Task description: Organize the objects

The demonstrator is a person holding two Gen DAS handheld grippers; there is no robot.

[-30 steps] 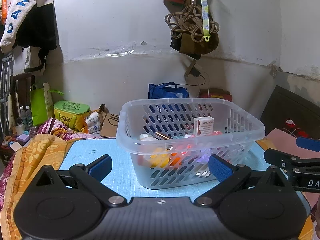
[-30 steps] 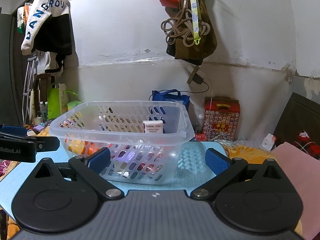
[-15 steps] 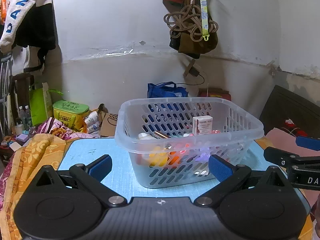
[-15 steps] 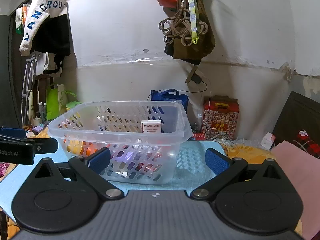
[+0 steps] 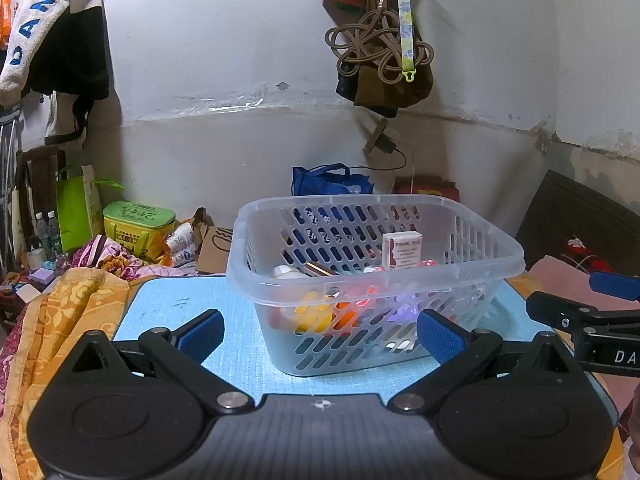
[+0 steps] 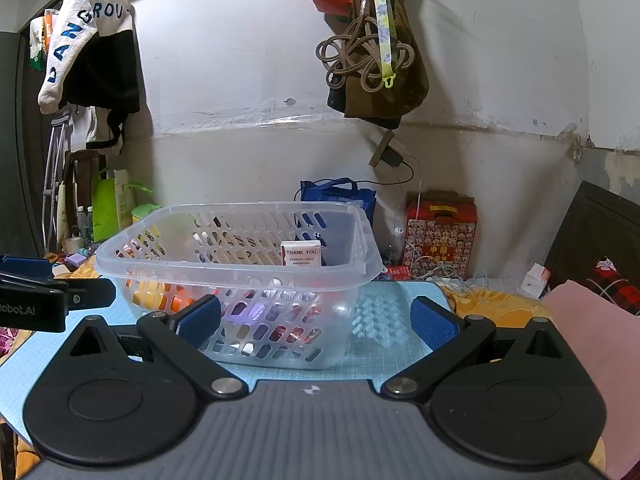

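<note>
Since 1 s ago the basket [image 5: 376, 276] sits a little lower and further left in the left wrist view, and slightly left in the right wrist view; both cameras have drifted only a touch, and nothing inside the basket has shifted.

The left gripper [image 5: 320, 334] has its 2 fingers spread wide with nothing between the blue pads [image 5: 200, 334]. The right gripper [image 6: 316, 322] is likewise spread wide and holds nothing. Each gripper shows at the edge of the other's view, cut off by the frame, so only a black arm and a blue tip are seen.

The basket stands on the blue mat [image 5: 180, 308] just ahead of both grippers, touching neither. In the right wrist view the left-hand pad [image 6: 198, 318] overlaps the basket's near wall, so that part is hidden. A small white box [image 5: 402, 249] printed "THANK YOU" stands upright against the basket's far wall. Below it lie yellow, orange, red and purple things, seen only through the frosted, slotted wall; what they are cannot be told.

Beyond the mat are an orange patterned cloth [image 5: 60, 320], a pink cloth [image 6: 592, 340], a blue bag [image 6: 340, 196] and a red box [image 6: 440, 232] against the wall.
</note>
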